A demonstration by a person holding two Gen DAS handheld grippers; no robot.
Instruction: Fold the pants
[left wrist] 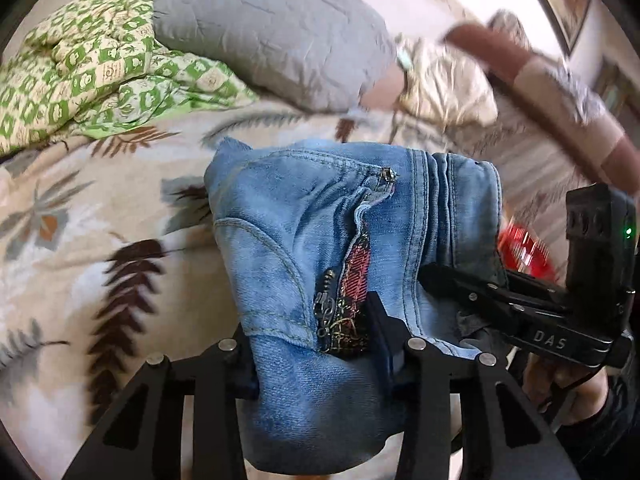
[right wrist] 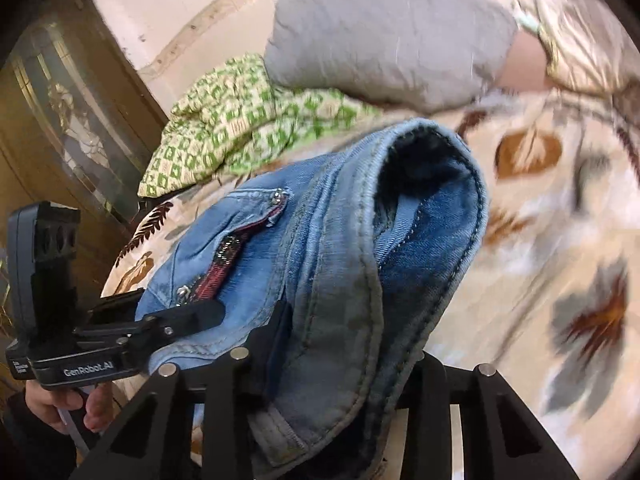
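**Both claws pinching the jeans above the bed**

Your left claw point(left wrist: 316, 356) is pressed together on the light blue denim pants with a plaid-lined zip pocket point(left wrist: 320, 240); the fabric bunches between its fingers and drapes down over them toward the camera. The bundle stands just ahead of this claw, lifted off the cream bedspread with brown and grey leaf print point(left wrist: 100, 220). At the pants' right edge, your right claw point(left wrist: 452, 280) comes in from the side and bites the darker seam fold.

From the left wrist view you see the pocket face: curved stitching, the open zipper, the red plaid lining. You also see a blurred forearm point(left wrist: 560, 80) at upper right. Behind lie the green-and-cream patterned quilt point(left wrist: 88, 68) and the grey quilted pillow point(left wrist: 272, 28).

From the right wrist view your left claw point(right wrist: 200, 316) shows at the left, clamped on the pocket area of the pants point(right wrist: 320, 260). Your right claw point(right wrist: 336, 364) is closed on the thick seamed edge, and this view alone shows the open dark blue inside of the garment, gaping up and to the right. A brown cabinet with a glass door point(right wrist: 60, 120) stands at the far left.

The bunched pants run lengthwise away from both claws toward the pillow point(right wrist: 392, 40).
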